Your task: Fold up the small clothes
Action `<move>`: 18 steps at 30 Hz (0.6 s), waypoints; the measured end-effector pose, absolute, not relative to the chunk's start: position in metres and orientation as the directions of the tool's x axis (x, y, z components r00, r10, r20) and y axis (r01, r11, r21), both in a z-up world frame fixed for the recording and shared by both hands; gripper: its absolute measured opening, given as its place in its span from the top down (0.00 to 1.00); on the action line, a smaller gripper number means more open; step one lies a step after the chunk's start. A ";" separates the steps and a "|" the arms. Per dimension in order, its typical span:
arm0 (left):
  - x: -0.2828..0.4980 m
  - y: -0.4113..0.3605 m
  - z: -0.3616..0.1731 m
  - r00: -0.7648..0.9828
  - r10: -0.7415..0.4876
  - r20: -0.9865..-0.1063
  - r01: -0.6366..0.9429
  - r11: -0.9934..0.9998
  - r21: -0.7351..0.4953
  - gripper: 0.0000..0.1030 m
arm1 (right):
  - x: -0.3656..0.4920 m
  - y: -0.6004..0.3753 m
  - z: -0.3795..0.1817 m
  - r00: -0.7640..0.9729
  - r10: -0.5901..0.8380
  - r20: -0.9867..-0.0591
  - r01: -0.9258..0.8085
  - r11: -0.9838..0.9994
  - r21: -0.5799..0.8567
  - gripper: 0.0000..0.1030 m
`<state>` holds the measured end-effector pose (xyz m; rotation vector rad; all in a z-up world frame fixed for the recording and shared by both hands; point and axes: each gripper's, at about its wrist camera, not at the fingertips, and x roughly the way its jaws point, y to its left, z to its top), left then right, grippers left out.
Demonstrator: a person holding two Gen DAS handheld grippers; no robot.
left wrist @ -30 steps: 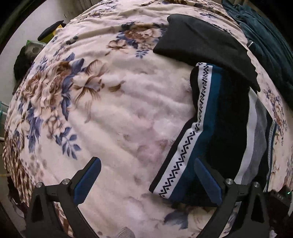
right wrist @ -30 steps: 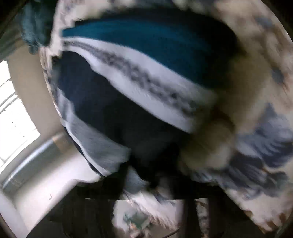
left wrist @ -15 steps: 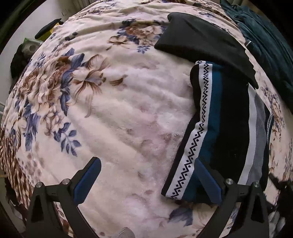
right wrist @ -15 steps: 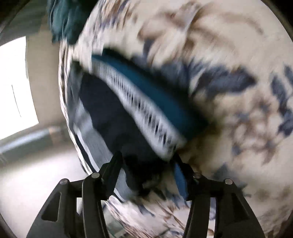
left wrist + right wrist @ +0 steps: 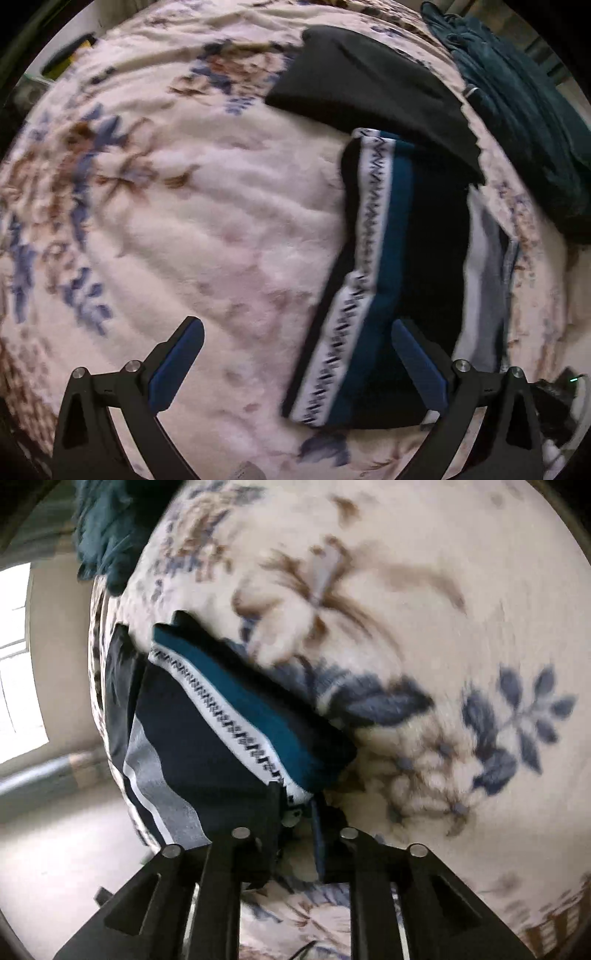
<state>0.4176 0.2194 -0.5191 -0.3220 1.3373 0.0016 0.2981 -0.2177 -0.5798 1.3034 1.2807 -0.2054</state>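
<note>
Floral fleece blanket (image 5: 192, 221) (cream, blue-brown blooms), bright window (image 5: 18, 653)

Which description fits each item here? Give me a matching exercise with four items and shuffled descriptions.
Items:
1. striped garment
2. black garment
3. dark green cloth
4. left gripper

Descriptions:
A. plain, overlapping another piece's far end
B. wide open
C. teal, white and dark bands
D. heaped at the far edge of the blanket

Pairs: 1-C, 2-A, 3-D, 4-B
</note>
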 end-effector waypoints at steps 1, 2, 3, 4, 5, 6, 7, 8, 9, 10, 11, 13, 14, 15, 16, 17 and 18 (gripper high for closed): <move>0.419 0.219 -0.520 0.241 -0.209 -0.948 -0.179 0.950 -0.255 0.00 | 0.294 -0.215 -0.579 0.404 0.538 -0.739 0.720 0.312 0.621 0.47; 0.420 0.217 -0.521 0.240 -0.229 -0.944 -0.172 0.946 -0.273 0.00 | 0.292 -0.211 -0.579 0.444 0.557 -0.702 0.702 0.271 0.659 0.41; 0.420 0.214 -0.523 0.236 -0.243 -0.941 -0.163 0.945 -0.285 0.00 | 0.285 -0.213 -0.581 0.460 0.563 -0.687 0.696 0.251 0.673 0.41; 0.419 0.212 -0.525 0.229 -0.253 -0.940 -0.152 0.945 -0.291 0.00 | 0.284 -0.210 -0.584 0.472 0.571 -0.672 0.692 0.232 0.683 0.41; 0.417 0.209 -0.529 0.218 -0.262 -0.940 -0.140 0.945 -0.296 0.00 | 0.281 -0.207 -0.591 0.489 0.579 -0.652 0.689 0.202 0.696 0.41; 0.413 0.206 -0.532 0.210 -0.269 -0.940 -0.132 0.945 -0.299 0.00 | 0.281 -0.203 -0.596 0.509 0.579 -0.636 0.688 0.170 0.706 0.48; 0.408 0.203 -0.536 0.200 -0.273 -0.941 -0.125 0.945 -0.301 0.00 | 0.284 -0.200 -0.599 0.512 0.583 -0.631 0.689 0.161 0.707 0.63; 0.403 0.201 -0.540 0.189 -0.275 -0.943 -0.123 0.946 -0.300 0.00 | 0.287 -0.196 -0.598 0.505 0.593 -0.627 0.687 0.164 0.708 0.91; 0.398 0.199 -0.544 0.182 -0.280 -0.943 -0.115 0.946 -0.303 0.00 | 0.296 -0.192 -0.592 0.493 0.596 -0.633 0.686 0.182 0.705 0.91; 0.393 0.196 -0.548 0.171 -0.280 -0.945 -0.101 0.949 -0.299 0.05 | 0.299 -0.188 -0.585 0.472 0.587 -0.657 0.680 0.232 0.696 0.91; 0.387 0.192 -0.555 0.152 -0.270 -0.951 -0.081 0.955 -0.285 0.13 | 0.301 -0.186 -0.574 0.408 0.561 -0.720 0.681 0.339 0.650 0.91; 0.375 0.192 -0.562 0.142 -0.300 -0.943 -0.086 0.946 -0.314 0.15 | 0.308 -0.187 -0.560 0.307 0.515 -0.800 0.682 0.467 0.562 0.91; 0.370 0.194 -0.562 0.145 -0.320 -0.936 -0.101 0.936 -0.336 0.15 | 0.311 -0.187 -0.556 0.262 0.501 -0.825 0.680 0.510 0.526 0.89; 0.364 0.199 -0.559 0.166 -0.341 -0.925 -0.128 0.923 -0.363 0.15 | 0.318 -0.187 -0.549 0.181 0.493 -0.851 0.671 0.571 0.473 0.89; 0.358 0.204 -0.556 0.190 -0.350 -0.917 -0.153 0.912 -0.379 0.15 | 0.326 -0.185 -0.541 0.143 0.500 -0.854 0.648 0.605 0.462 0.89; 0.351 0.210 -0.552 0.213 -0.365 -0.906 -0.179 0.897 -0.403 0.15 | 0.334 -0.182 -0.531 0.109 0.490 -0.865 0.618 0.648 0.445 0.80; 0.347 0.215 -0.548 0.231 -0.371 -0.899 -0.200 0.886 -0.418 0.15 | 0.344 -0.176 -0.519 0.072 0.463 -0.883 0.576 0.703 0.416 0.65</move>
